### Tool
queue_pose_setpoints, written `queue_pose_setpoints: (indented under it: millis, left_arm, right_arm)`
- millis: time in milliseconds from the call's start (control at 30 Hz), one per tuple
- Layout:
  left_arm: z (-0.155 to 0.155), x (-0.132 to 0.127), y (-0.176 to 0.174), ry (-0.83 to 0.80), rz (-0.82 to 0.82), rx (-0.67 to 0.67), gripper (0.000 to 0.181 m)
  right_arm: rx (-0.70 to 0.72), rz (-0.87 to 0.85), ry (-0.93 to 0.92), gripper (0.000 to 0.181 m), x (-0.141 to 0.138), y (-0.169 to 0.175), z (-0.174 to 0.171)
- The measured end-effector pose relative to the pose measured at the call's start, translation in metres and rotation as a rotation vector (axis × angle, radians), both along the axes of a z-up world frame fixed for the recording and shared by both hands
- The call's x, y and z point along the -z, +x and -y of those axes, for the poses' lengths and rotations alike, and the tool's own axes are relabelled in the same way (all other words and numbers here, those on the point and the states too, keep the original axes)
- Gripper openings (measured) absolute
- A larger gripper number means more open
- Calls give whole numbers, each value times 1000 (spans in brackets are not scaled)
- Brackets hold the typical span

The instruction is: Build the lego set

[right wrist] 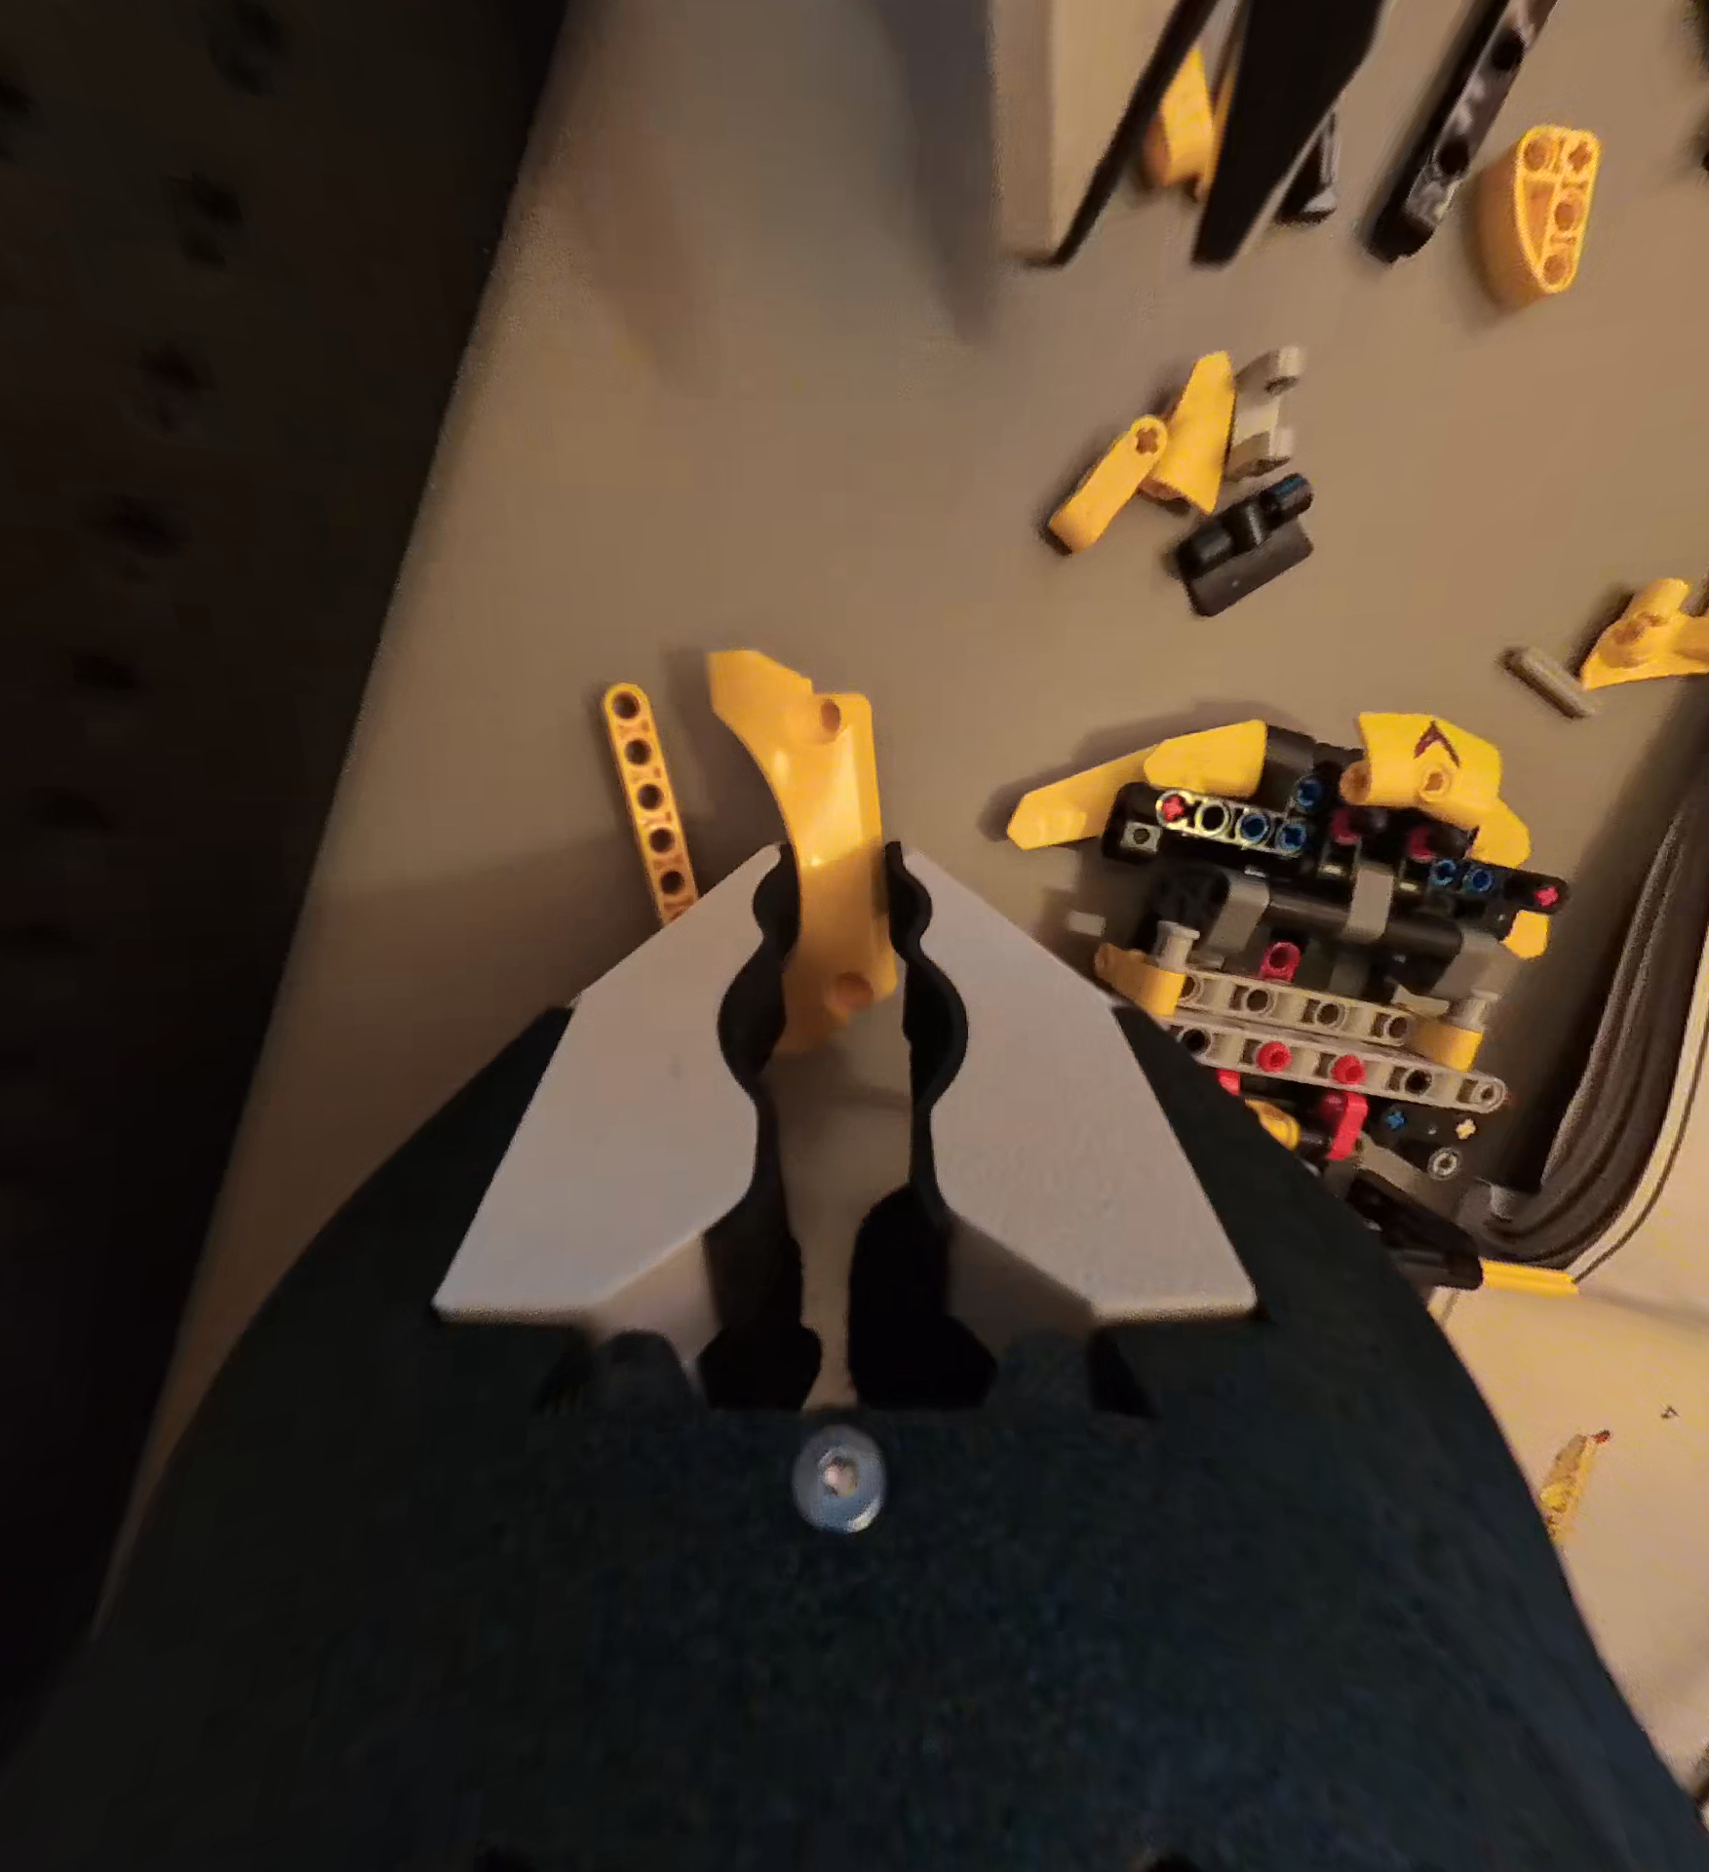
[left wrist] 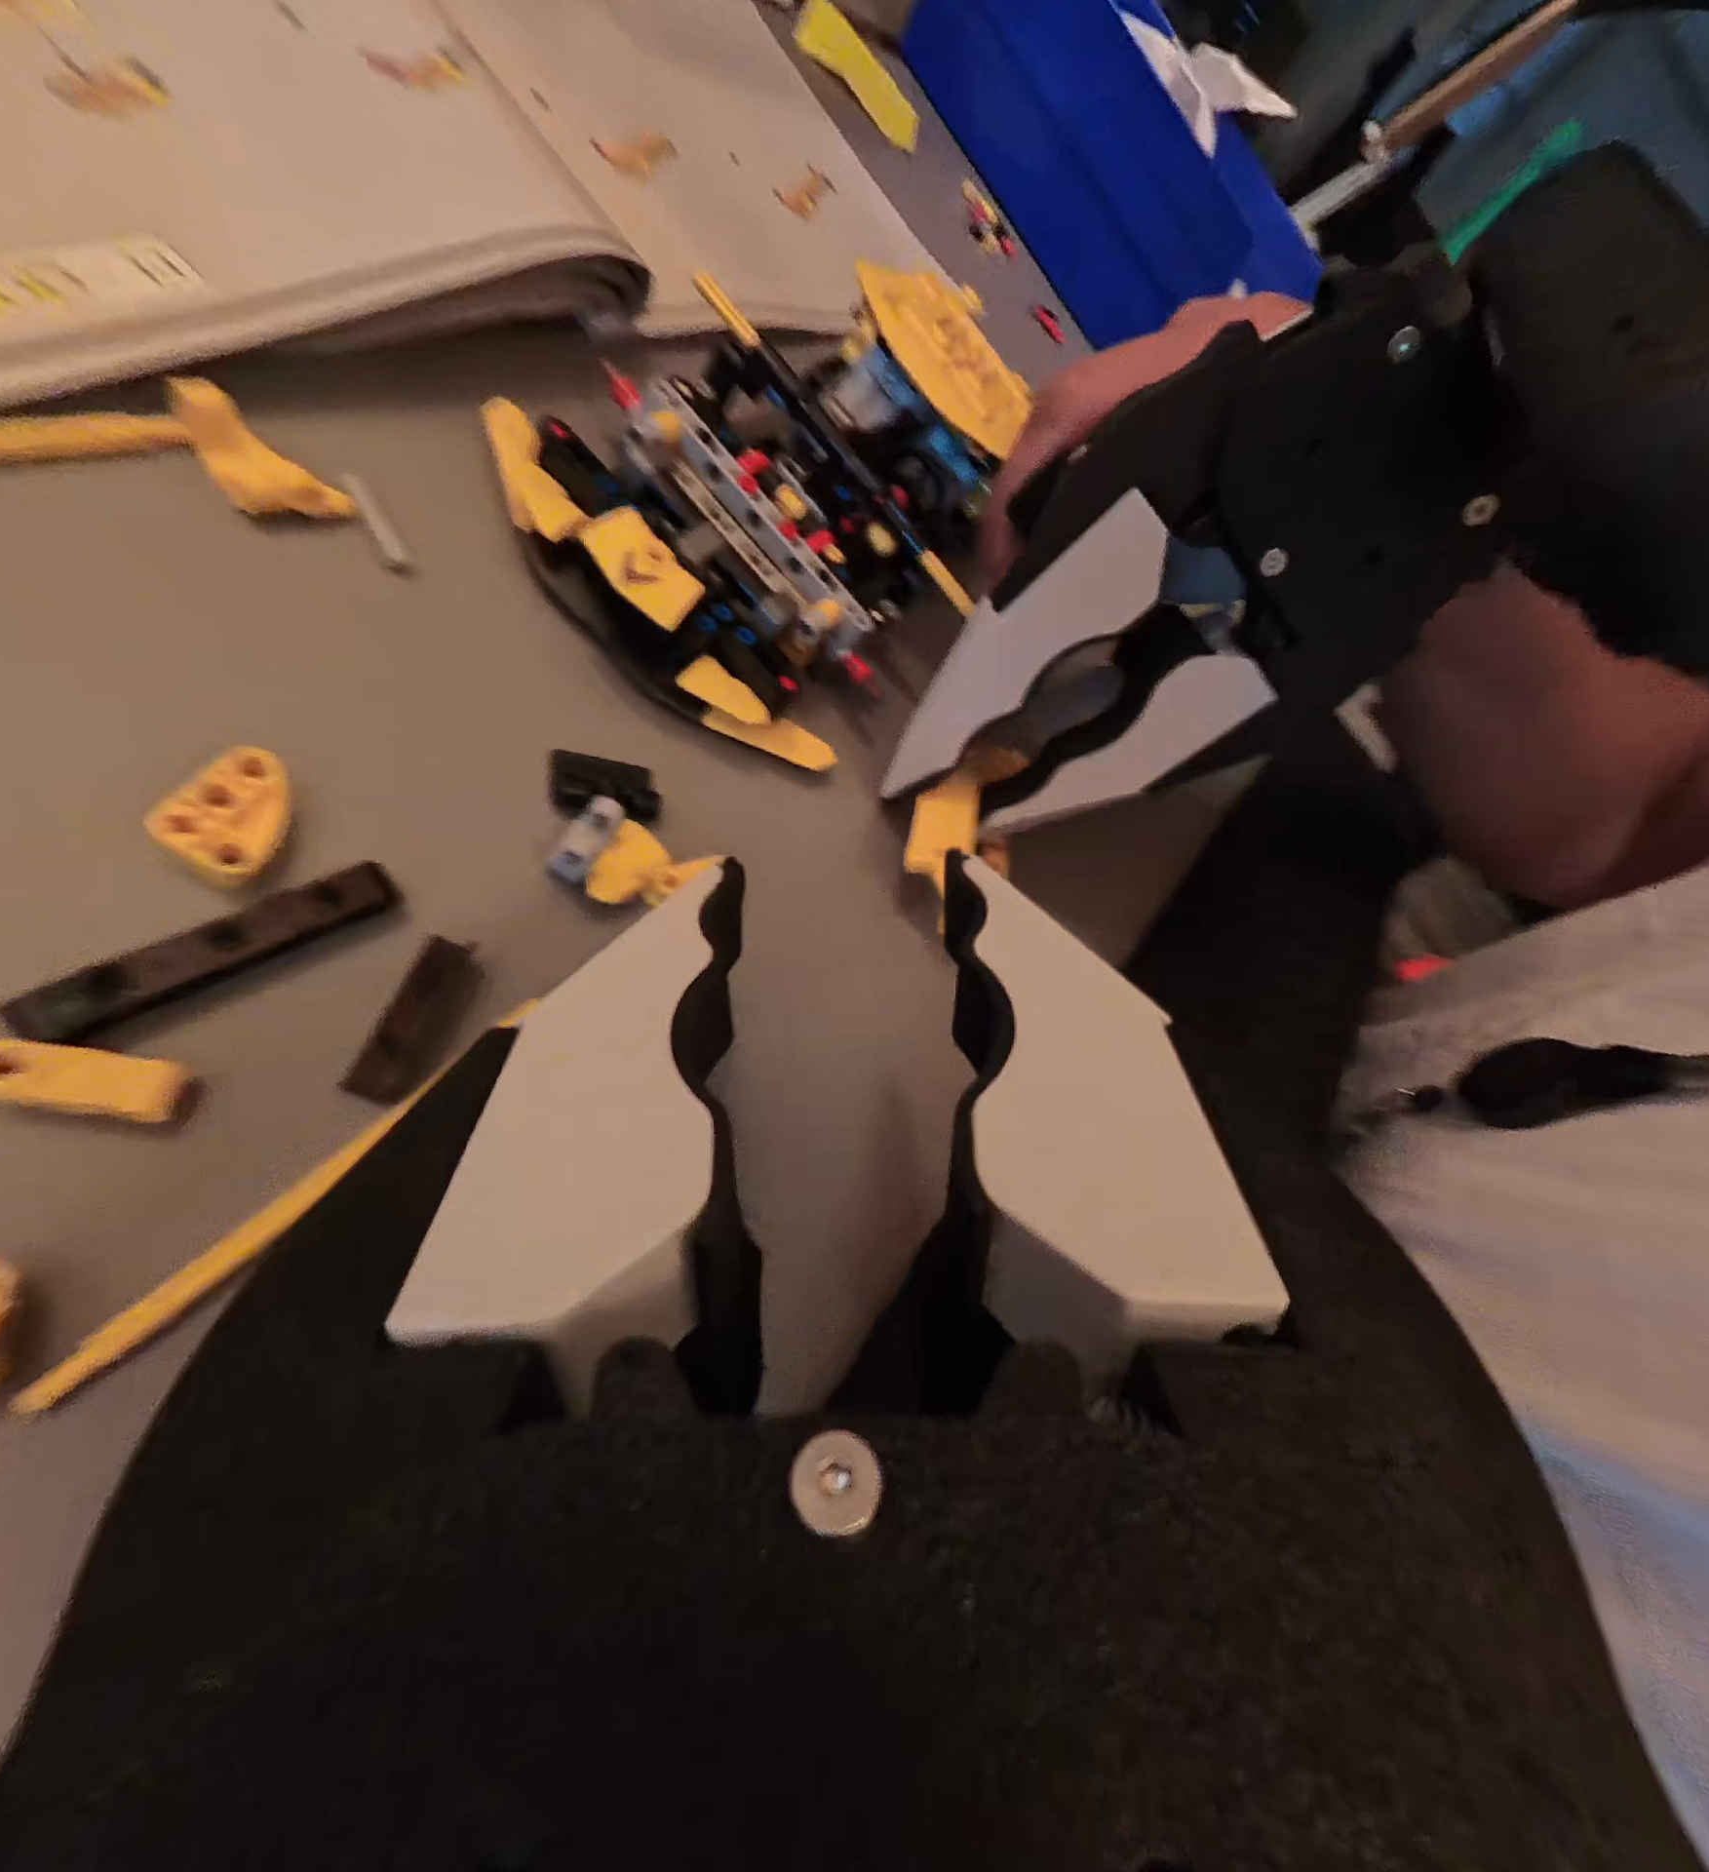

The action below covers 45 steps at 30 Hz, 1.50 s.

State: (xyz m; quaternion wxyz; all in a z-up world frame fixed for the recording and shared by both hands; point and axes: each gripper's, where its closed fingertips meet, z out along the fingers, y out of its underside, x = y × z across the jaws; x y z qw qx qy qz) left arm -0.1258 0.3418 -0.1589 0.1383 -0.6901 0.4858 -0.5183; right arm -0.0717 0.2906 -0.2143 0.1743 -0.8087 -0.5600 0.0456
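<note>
Holding a curved yellow panel [right wrist: 835, 891] near the table edge [right wrist: 485, 425], our right gripper [right wrist: 835, 871] pinches it between nearly closed fingers. Only our left view shows the blue bin [left wrist: 1083, 172], contents unseen, and booklet [left wrist: 323, 182]. Our left gripper [left wrist: 845, 881] gapes empty over bare table; the model [right wrist: 1336, 912] sits nearby.

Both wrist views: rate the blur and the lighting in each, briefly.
Left wrist view: dim, with motion smear across the booklet and the loose yellow pieces; the left gripper itself stays fairly crisp. Right wrist view: warm, dim light, the left third falling into near-black shadow; the curved yellow piece between the right gripper fingers is sharp, the top edge blurred.
</note>
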Motion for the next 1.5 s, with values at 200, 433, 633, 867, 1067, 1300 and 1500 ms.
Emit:
queue_pose_setpoints:
  millis: [200,433,633,867,1067,1300,1500]
  left_arm:
    - [-62,-29,18,231,193,-309,40]
    - [-127,-44,12,394,182,-520,40]
    - [-141,-47,14,402,192,-583,39]
    - [-118,-44,35,508,242,-550,34]
    - [-104,-32,39,584,173,-486,34]
    - [-101,-31,39,645,163,-470,34]
    - [-98,-28,43,672,144,-452,34]
  right_arm:
    - [175,-220,40,32,-24,1,-1]
    - [869,-713,440,35,-85,83,5]
    - [1219,-749,661,37,-77,127,61]
    - [1200,-679,793,35,-84,132,66]
    - [1130,-626,785,36,-81,121,62]
    - [1237,-710,841,32,-99,167,110]
    - [992,-498,306,28,-38,129,148]
